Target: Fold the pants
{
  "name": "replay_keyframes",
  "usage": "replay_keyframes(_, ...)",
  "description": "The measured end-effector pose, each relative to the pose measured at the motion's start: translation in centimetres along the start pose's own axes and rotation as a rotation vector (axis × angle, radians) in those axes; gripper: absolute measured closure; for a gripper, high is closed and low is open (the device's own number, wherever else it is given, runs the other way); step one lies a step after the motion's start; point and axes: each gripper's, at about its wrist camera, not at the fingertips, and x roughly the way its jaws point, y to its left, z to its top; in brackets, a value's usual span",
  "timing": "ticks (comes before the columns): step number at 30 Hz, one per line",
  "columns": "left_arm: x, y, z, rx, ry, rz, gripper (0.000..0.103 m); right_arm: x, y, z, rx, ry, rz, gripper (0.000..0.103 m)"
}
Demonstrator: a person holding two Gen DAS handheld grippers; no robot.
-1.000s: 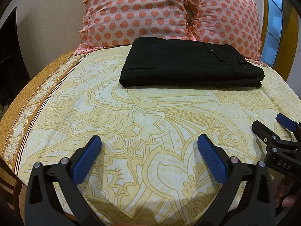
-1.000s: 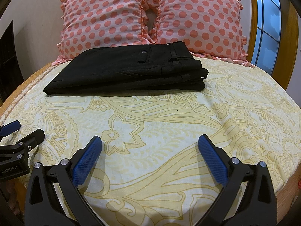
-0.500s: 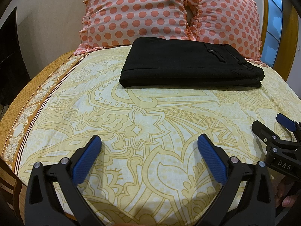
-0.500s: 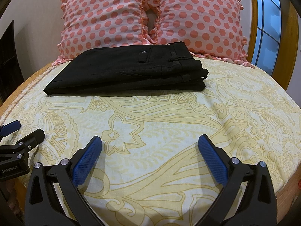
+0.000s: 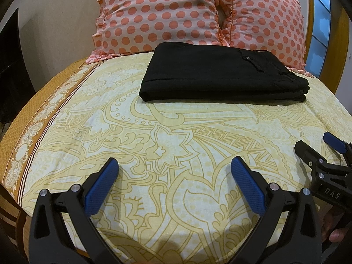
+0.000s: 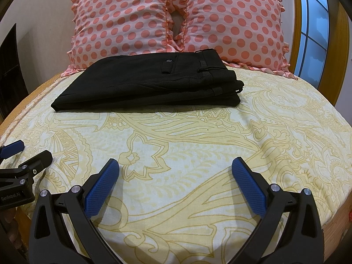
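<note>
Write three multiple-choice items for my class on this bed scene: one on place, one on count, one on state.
1. Where do the folded black pants lie?
A. in front of the pillows
B. on the floor
C. between one gripper's fingers

2. How many pink polka-dot pillows show?
A. one
B. two
C. four

3. How are the left gripper and right gripper?
A. both shut
B. one shut
C. both open

Key: 1 A, the pants rest on the yellow patterned bedsheet near the pillows; 2 B, two stand side by side; 3 C, blue pads sit wide apart, holding nothing.

Both wrist cameras sat low at the bed's foot, side by side, facing the 2 pillows they shared
</note>
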Motion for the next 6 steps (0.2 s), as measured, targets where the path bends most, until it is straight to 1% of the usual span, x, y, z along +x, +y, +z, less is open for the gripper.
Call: replay_keyframes(6, 0.03, -0.1, 0.03, 0.0, -0.002, 0.002, 0.002, 0.01, 0.01, -0.02, 0.0, 0.0, 0.0, 0.001)
